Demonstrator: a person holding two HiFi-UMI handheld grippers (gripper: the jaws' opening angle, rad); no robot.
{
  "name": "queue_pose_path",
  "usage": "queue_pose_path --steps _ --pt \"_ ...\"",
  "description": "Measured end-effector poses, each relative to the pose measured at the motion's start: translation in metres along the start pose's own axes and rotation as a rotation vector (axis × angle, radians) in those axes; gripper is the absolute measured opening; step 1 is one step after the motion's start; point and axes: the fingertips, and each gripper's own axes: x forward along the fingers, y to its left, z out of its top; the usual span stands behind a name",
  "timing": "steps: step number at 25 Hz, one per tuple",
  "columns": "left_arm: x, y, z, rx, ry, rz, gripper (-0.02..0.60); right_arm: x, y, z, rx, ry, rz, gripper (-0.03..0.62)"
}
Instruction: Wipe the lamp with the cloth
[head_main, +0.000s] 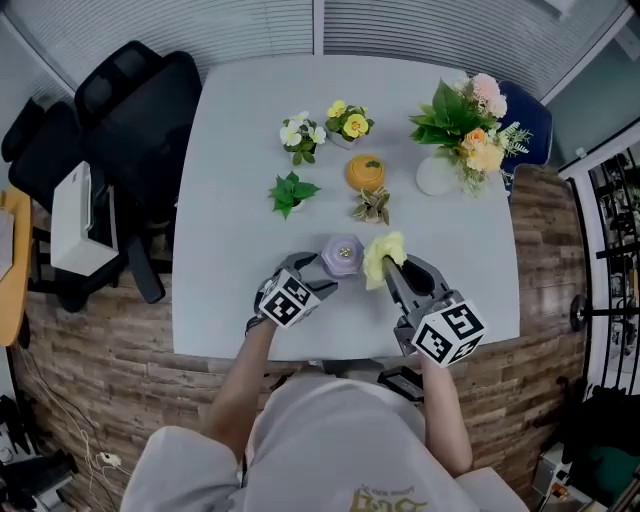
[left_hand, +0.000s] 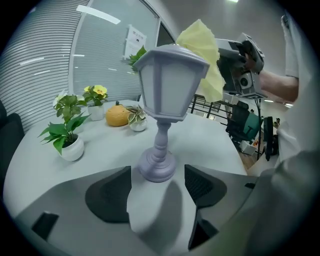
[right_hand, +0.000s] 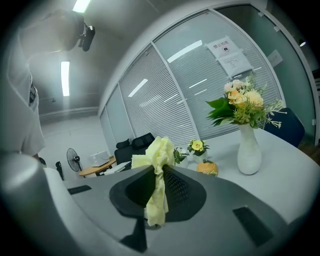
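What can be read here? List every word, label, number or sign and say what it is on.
No text here is legible.
Paper notice on the glass wall: printed lines and a small red mark, too small to read.
Shirt print: yellow lettering, blurred and cut off by the picture's edge, unreadable.
Marker cubes: black-and-white square patterns only, no letters or numbers.

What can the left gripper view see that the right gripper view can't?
Only the left gripper view shows the purple lamp, standing at the tips of the left gripper's open jaws, with the yellow cloth up by the lamp's top. Only the right gripper view shows the white vase of flowers and the right gripper shut on the cloth. Both show the cloth, the orange pumpkin and the potted yellow flowers.
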Motion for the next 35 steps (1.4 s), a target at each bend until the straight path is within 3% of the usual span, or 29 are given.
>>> queue_pose_path --steps 3,16,21,26,31,35 --pt "0.008 0.002 0.006 0.018 -0.004 -0.005 0.311 0.005 -0.001 -0.004 0.011 0.012 0.004 0.046" --pt "0.028 0.000 0.007 0.231 0.079 -0.062 0.331 0.024 -0.001 0.001 0.010 0.047 0.062 0.048" --pt "0.033 -0.001 0.012 0.293 0.066 -0.070 0.330 0.030 0.000 0.002 0.005 0.055 0.081 0.048" --pt "0.039 -0.001 0.013 0.299 0.064 -0.081 0.330 0.029 0.000 0.001 0.011 0.055 0.090 0.048" --pt "0.041 -0.001 0.009 0.222 0.062 -0.128 0.328 0.030 0.003 0.002 0.005 0.056 0.101 0.048" --pt "0.041 -0.001 0.009 0.226 0.052 -0.128 0.327 0.032 0.005 0.002 0.003 0.060 0.107 0.048"
